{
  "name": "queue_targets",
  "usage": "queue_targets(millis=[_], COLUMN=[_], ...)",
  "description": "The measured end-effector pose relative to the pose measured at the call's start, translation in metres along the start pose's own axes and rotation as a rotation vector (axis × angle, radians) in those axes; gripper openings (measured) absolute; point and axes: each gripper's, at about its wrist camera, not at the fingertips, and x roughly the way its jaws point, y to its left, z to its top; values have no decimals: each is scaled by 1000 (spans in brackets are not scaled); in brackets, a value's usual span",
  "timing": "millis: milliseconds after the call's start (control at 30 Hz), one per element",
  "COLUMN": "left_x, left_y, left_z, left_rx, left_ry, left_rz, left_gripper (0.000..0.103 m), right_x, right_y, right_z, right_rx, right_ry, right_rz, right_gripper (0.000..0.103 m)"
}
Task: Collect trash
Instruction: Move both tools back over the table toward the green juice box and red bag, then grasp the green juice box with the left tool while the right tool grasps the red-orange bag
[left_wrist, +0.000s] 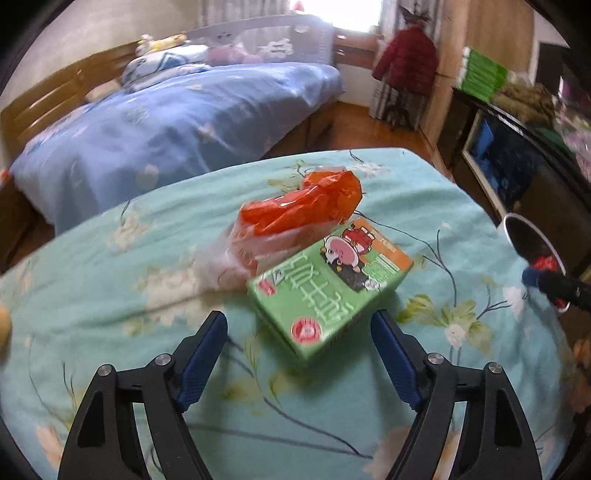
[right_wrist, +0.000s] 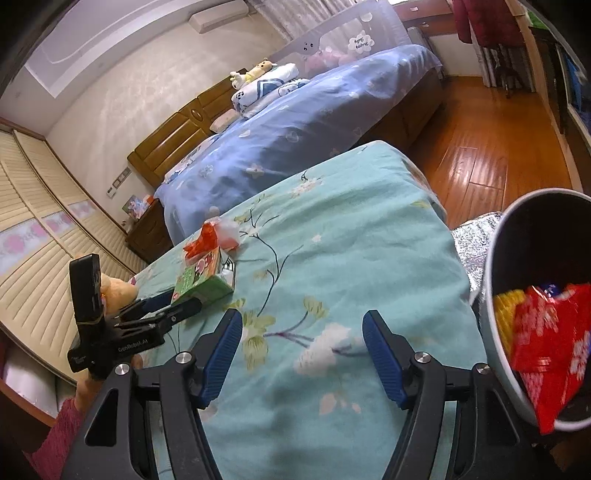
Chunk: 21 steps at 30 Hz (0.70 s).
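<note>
Green carton (left_wrist: 330, 286) on teal cloth (left_wrist: 110, 288), left claw (left_wrist: 299, 330) spread wide before it, right claw (right_wrist: 303, 332) released

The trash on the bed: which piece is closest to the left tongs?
The green box. It lies right in front of the open left tongs, while the orange wrapper sits behind it, farther away.

Open right tool (right_wrist: 302, 345) beside bin (right_wrist: 496, 266) holding wrappers (right_wrist: 546, 343)
</note>
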Motion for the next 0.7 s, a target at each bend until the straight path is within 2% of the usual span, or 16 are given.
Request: queue_targets(millis=[133, 233, 333, 467, 567, 700], left_x=[7, 5, 2, -7, -22, -45], left_y=[-1, -7, -15, -24, -24, -9], left_z=[5, 5, 2, -10, -25, -51], left_rx=[26, 65, 104, 122, 94, -30], left_ry=[7, -22, -44, -64, -64, -58], left_rz=[-25, -48, -53, -38, -14, 53], left_gripper=[80, 78, 61, 60, 60, 60], right_x=[7, 14, 19, 25, 32, 44], right_y=[2, 5, 8, 13, 20, 38], right_z=[5, 8, 9, 7, 8, 10], right_rx=[1, -1, 2, 1, -2, -35], right_ry=[5, 10, 11, 16, 26, 38], right_rz=[3, 4, 2, 1, 9, 19], right_gripper=[69, 69, 69, 69, 69, 70])
